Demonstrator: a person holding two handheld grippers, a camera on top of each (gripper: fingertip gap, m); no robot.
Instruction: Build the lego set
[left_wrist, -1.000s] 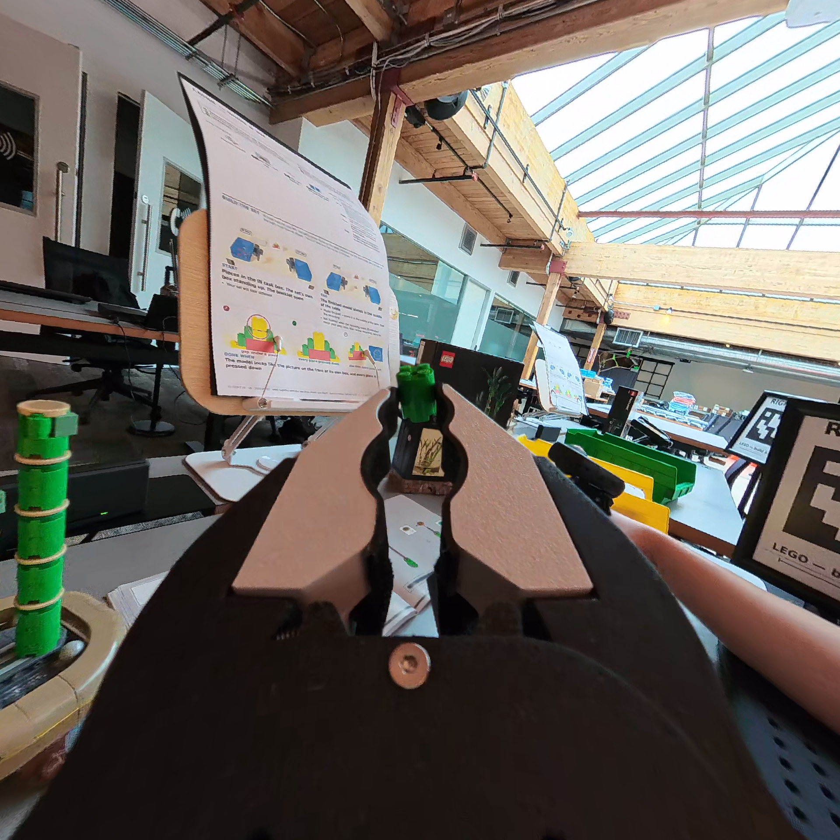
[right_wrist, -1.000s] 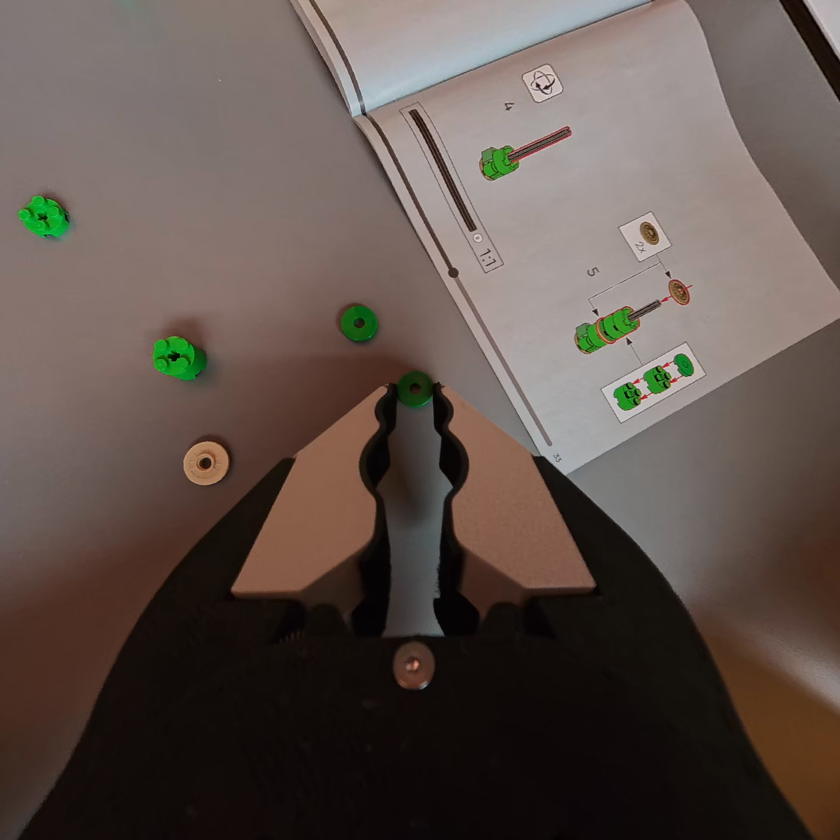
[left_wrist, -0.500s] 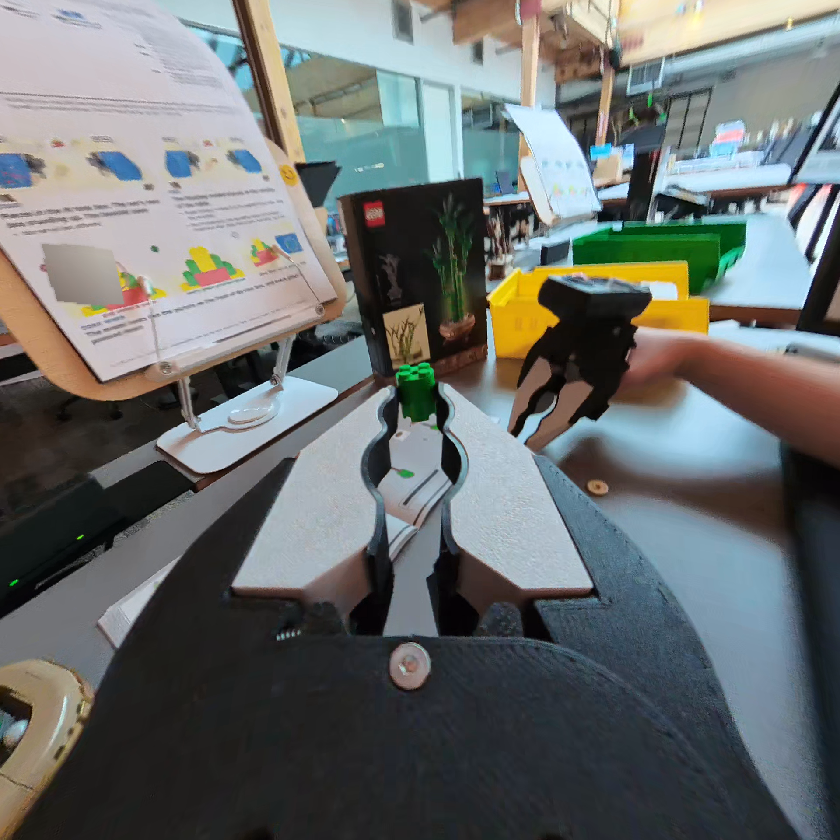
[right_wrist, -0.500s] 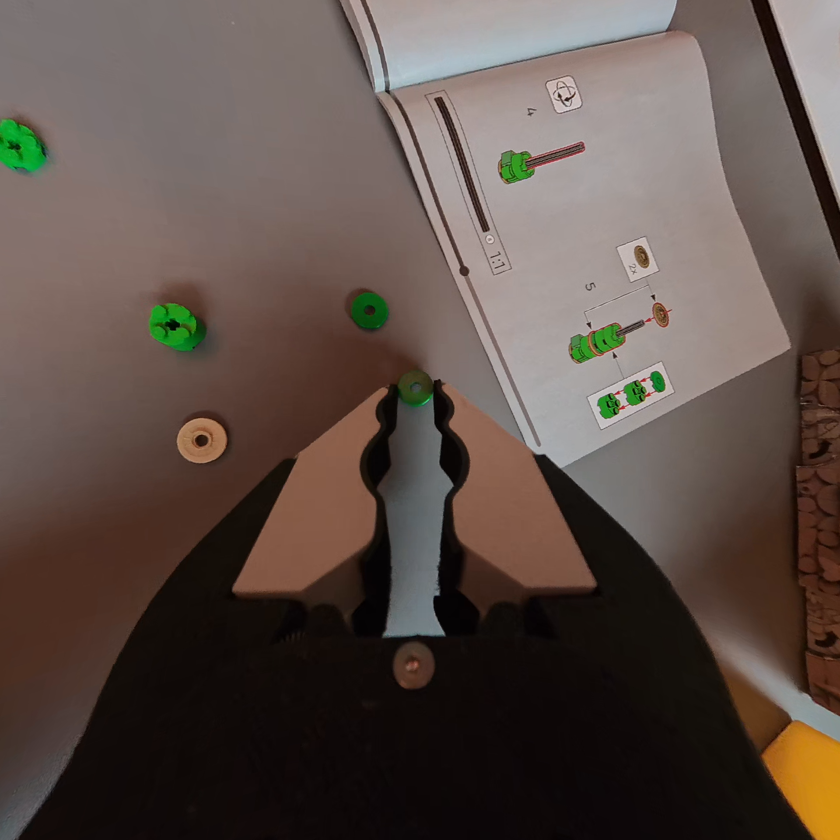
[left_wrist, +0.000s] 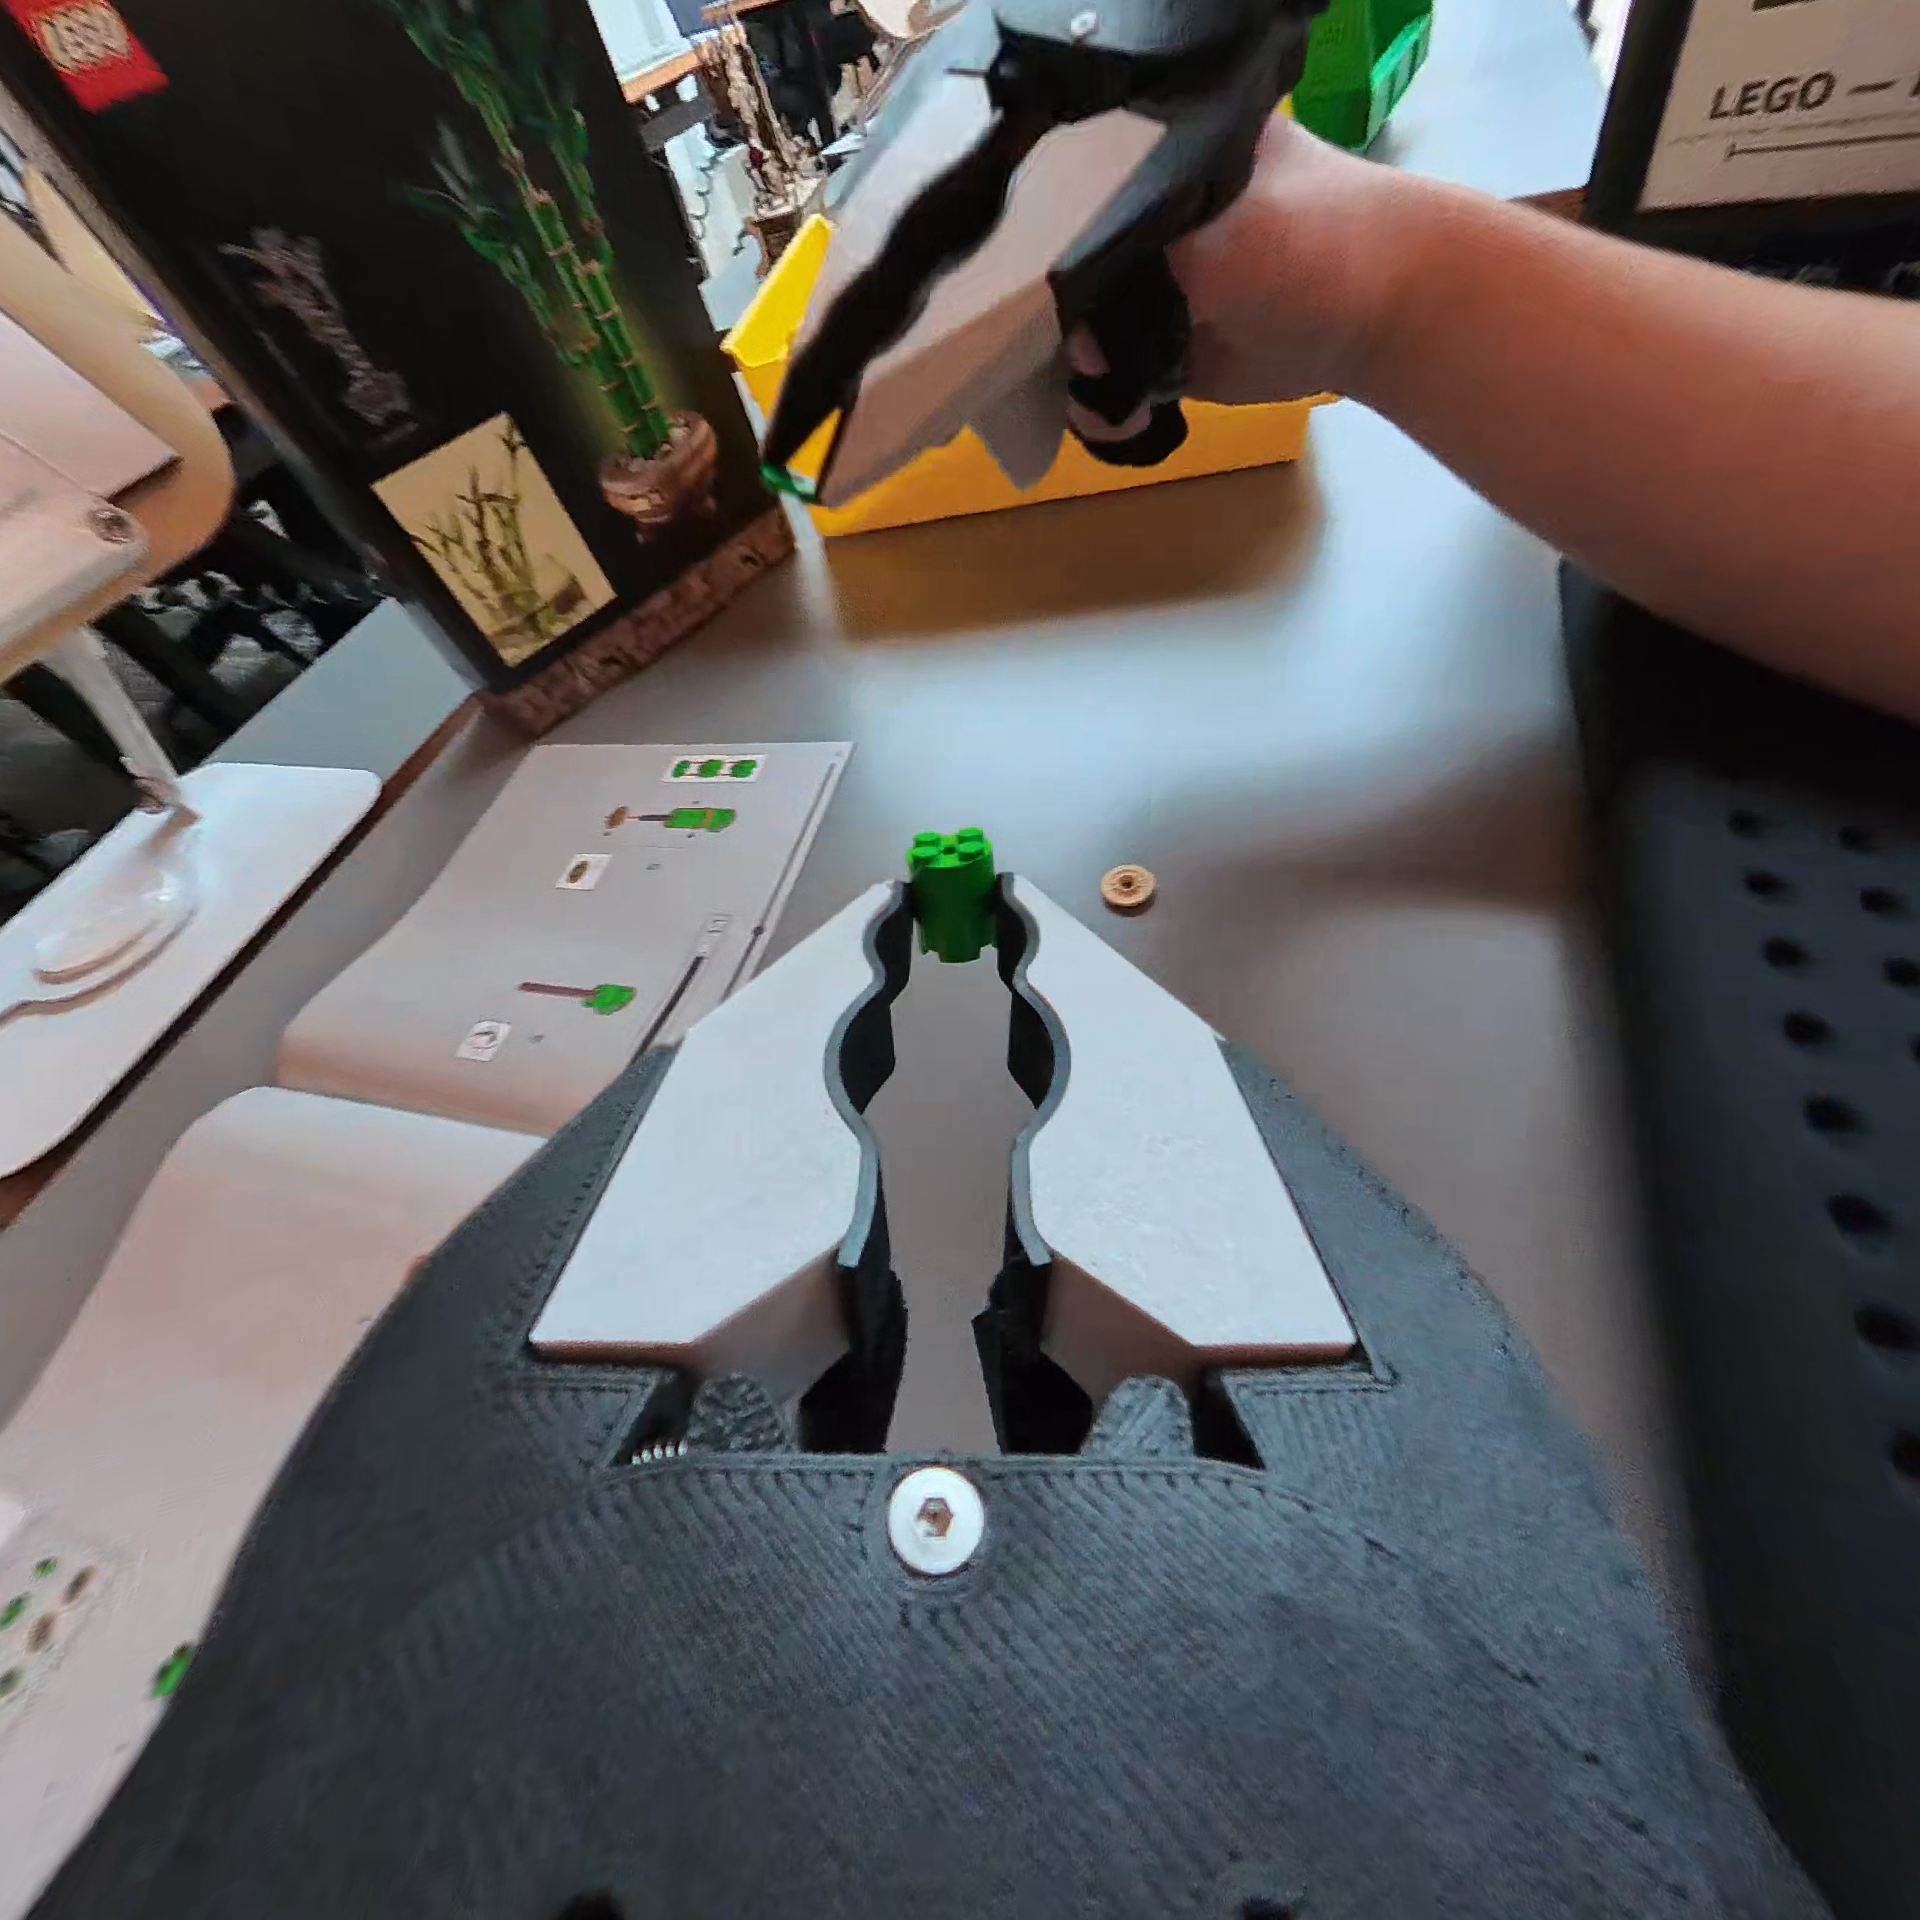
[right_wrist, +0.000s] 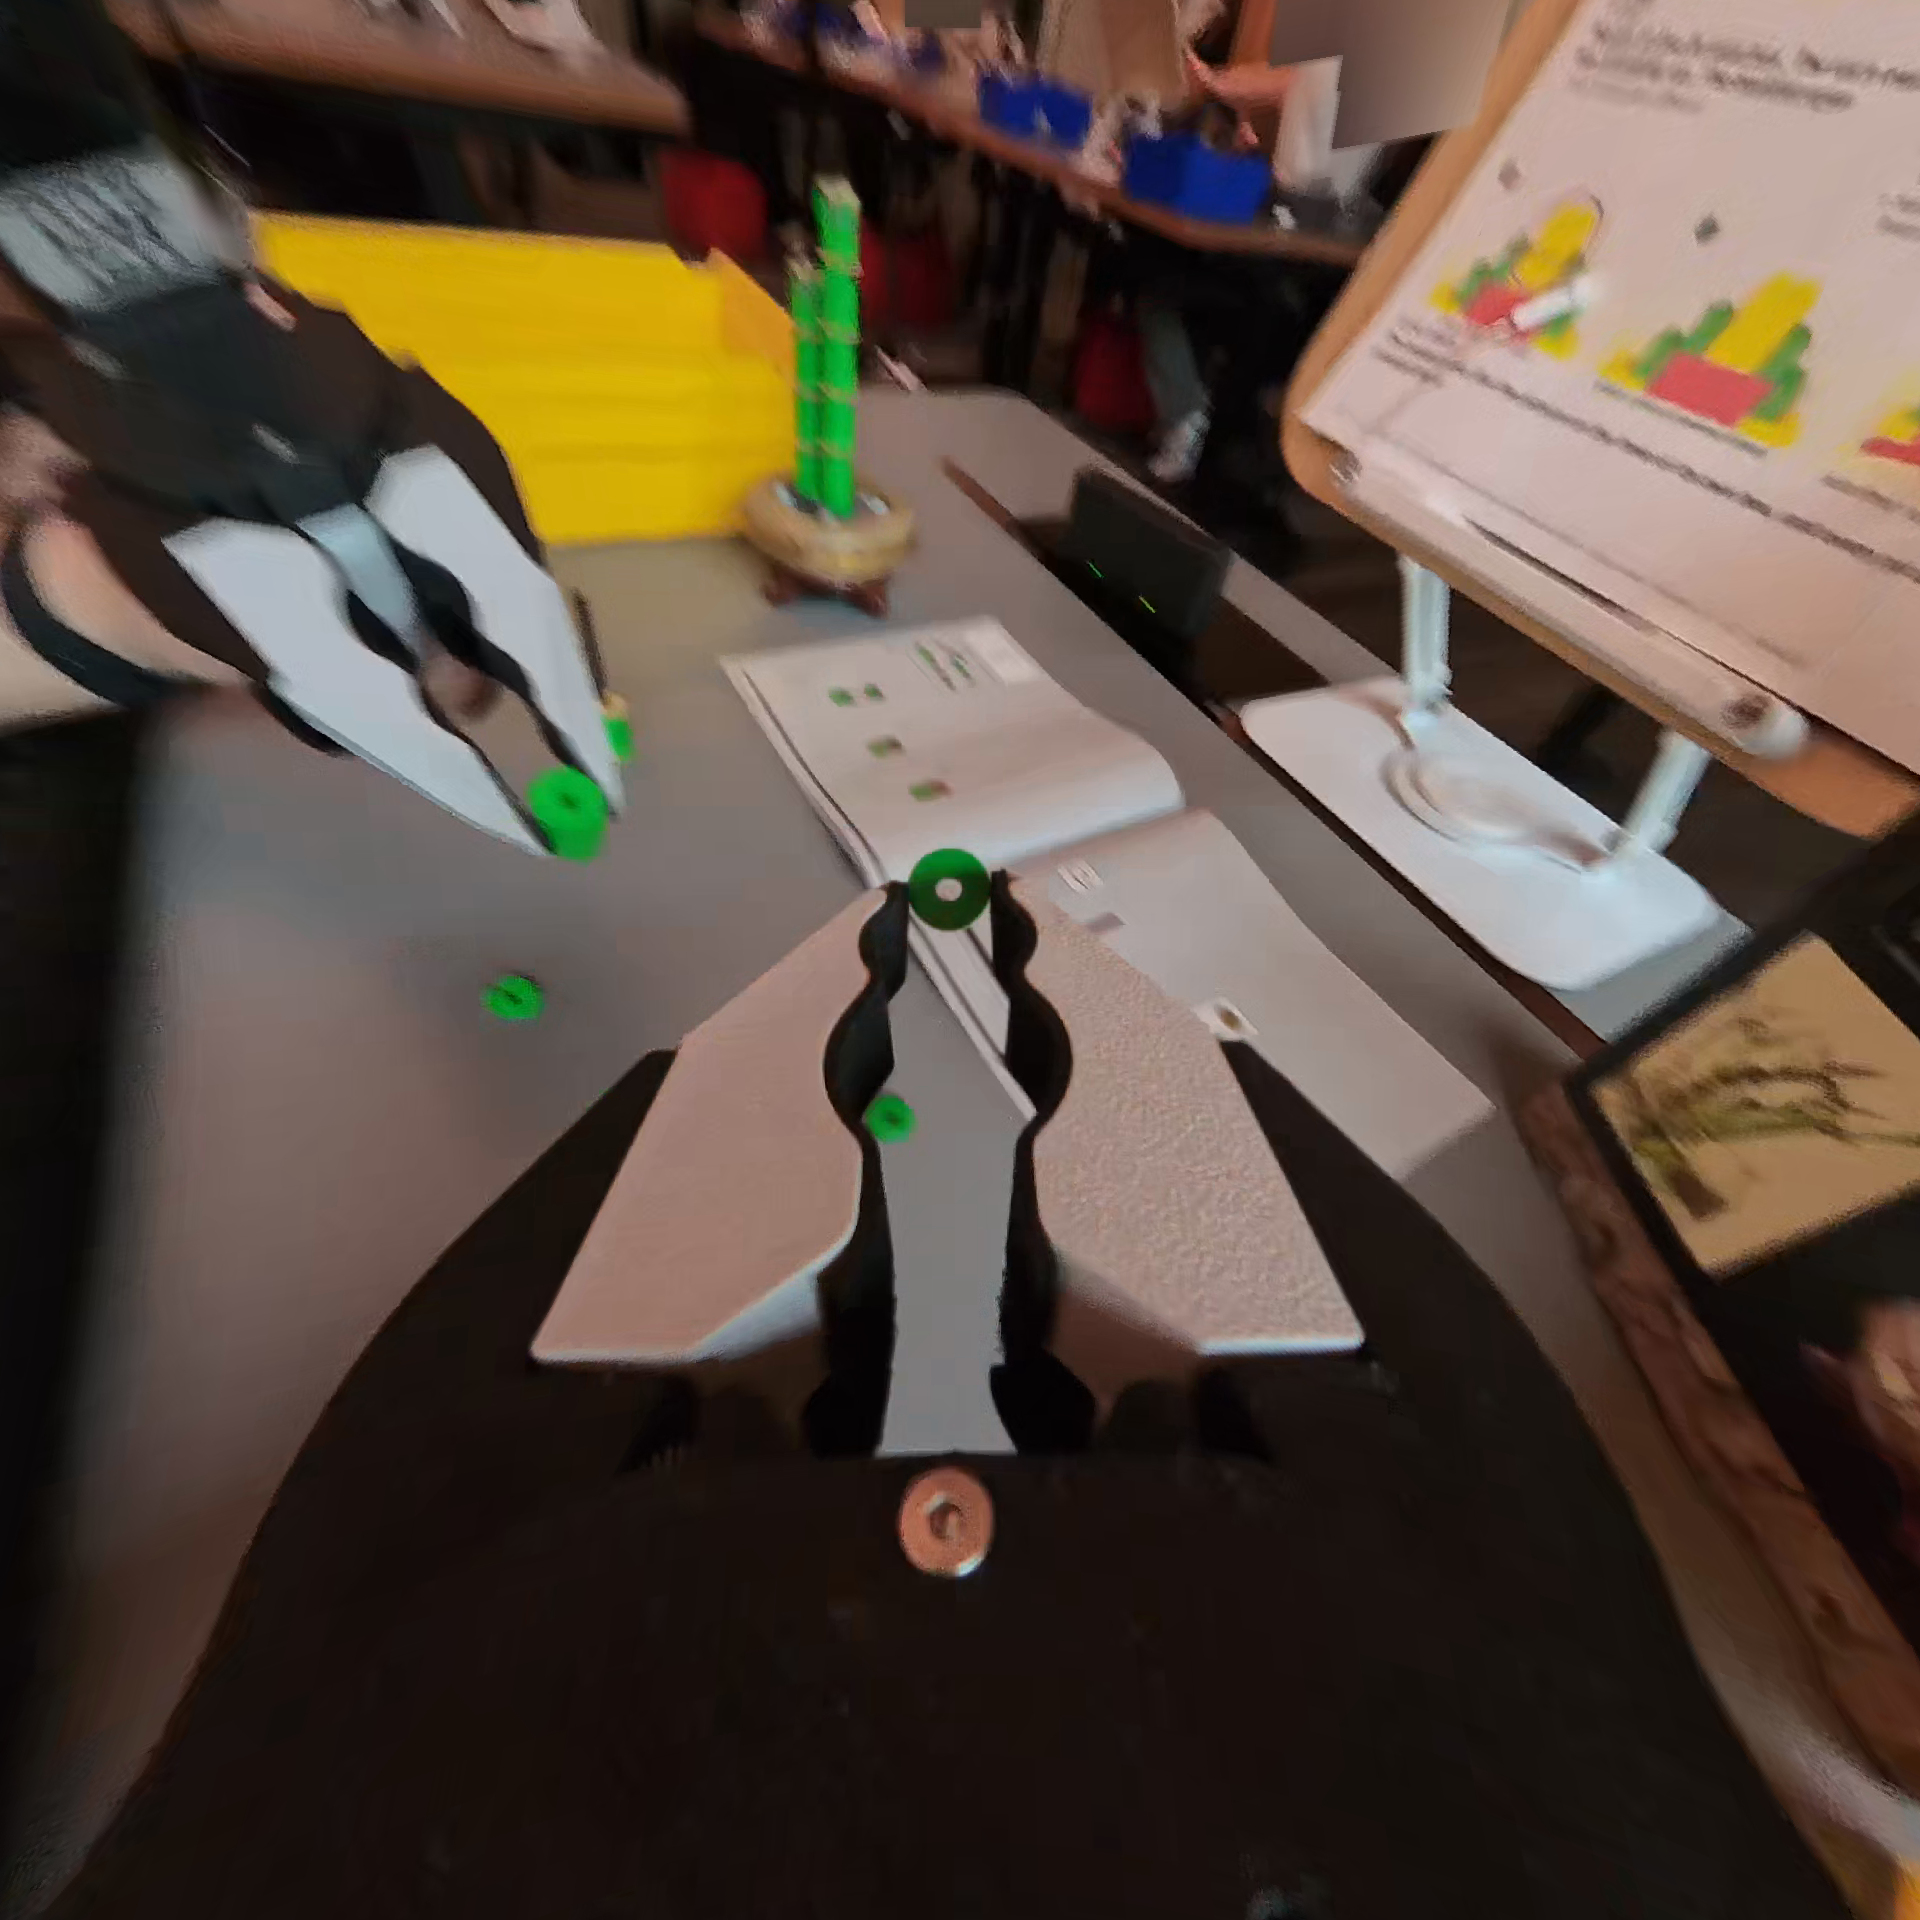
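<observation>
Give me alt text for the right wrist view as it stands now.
The right gripper pinches a flat green ring piece above the grey table, over an open instruction booklet. At left the left gripper holds a round green brick; behind stand a green bamboo stalk model and yellow bins.

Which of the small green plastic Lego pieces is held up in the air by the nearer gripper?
The flat green ring with a centre hole, pinched at the right gripper tips; two other green rounds lie loose on the grey table.
</observation>
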